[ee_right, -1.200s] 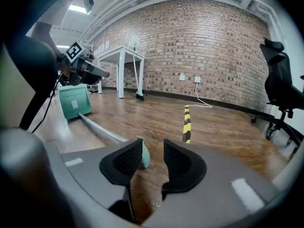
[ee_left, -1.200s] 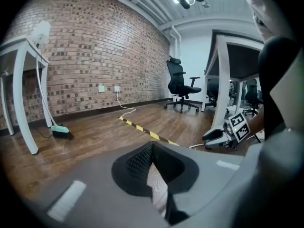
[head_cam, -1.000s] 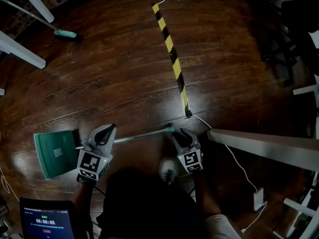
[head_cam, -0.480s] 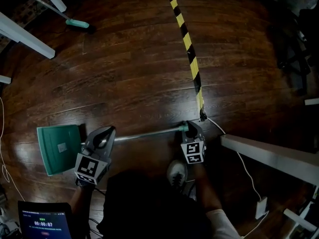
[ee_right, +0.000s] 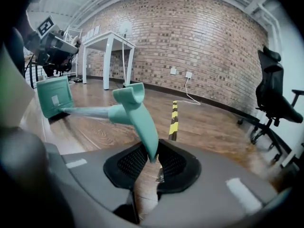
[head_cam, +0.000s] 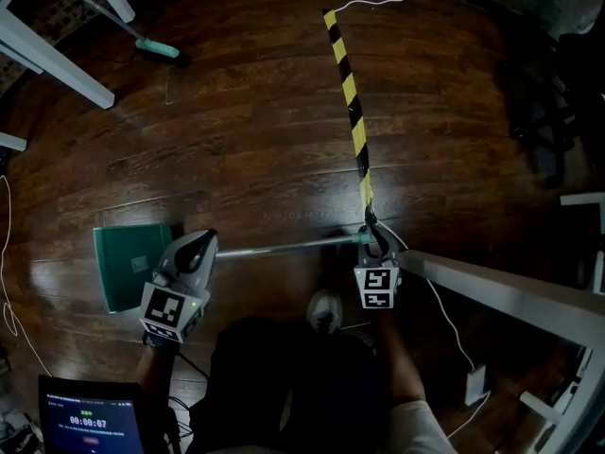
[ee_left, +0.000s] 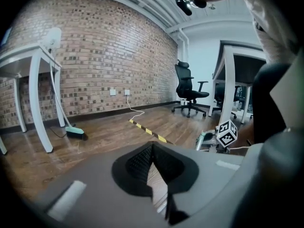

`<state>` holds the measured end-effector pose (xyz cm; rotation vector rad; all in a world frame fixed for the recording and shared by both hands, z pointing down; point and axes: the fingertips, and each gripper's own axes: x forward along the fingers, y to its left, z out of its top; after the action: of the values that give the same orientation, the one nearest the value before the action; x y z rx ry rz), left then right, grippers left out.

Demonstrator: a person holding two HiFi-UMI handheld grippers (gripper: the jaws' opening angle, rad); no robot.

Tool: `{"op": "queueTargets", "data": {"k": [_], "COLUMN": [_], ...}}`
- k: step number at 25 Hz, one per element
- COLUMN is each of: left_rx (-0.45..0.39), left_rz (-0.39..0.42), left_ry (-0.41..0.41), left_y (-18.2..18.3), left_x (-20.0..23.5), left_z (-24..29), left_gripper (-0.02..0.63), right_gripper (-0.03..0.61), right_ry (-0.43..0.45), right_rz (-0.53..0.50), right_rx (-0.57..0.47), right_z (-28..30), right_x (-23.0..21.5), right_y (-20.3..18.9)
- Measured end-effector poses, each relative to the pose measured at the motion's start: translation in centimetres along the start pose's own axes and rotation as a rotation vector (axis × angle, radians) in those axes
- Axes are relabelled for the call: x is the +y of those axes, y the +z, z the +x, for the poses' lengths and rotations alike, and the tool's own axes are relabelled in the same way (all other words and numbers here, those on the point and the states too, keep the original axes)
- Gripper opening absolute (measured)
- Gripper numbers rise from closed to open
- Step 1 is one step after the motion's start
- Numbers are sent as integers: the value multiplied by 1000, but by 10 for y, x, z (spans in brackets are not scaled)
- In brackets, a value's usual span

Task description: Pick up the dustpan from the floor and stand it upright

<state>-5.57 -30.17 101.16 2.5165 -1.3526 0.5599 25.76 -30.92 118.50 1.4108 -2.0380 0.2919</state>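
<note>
The task is only being started: the dustpan is lying low at the floor, not yet stood upright. Its green handle end is being pinched by the right gripper, whose jaws have just been closing on it, while the left gripper is being held at the dustpan's other end, jaws pressed together on nothing. The pinch is being shown only in the right gripper view, the whole pole only in the head view.

Right gripper: jaws just been closing, now pinch tip of teal hooked grip of dustpan. Thin shaft runs left to green pan, tilted. Left gripper above pan. Behind: wood floor, yellow-black tape, white table, brick wall, office chair at right.
</note>
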Motion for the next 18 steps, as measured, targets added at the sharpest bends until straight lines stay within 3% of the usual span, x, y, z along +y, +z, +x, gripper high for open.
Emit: {"op": "queueTargets", "data": {"k": [5,13,18], "left_rx": [9,36,19], "left_rz": [-78,-95,-119], "left_ry": [12,-5,12], "left_y": [60,184,261], "left_x": [-5,1,7], "left_z": [-39,-110,-156], "left_gripper": [0,0,0], "right_gripper": [92,125,151], "right_ry": [-53,-49,-69], "right_rz": [-7,-45,-125], "right_rx": [34,105,152], "right_z": [-60,-151,-202], "right_x": [-36,-49,-55], "right_y": [52,170,242]}}
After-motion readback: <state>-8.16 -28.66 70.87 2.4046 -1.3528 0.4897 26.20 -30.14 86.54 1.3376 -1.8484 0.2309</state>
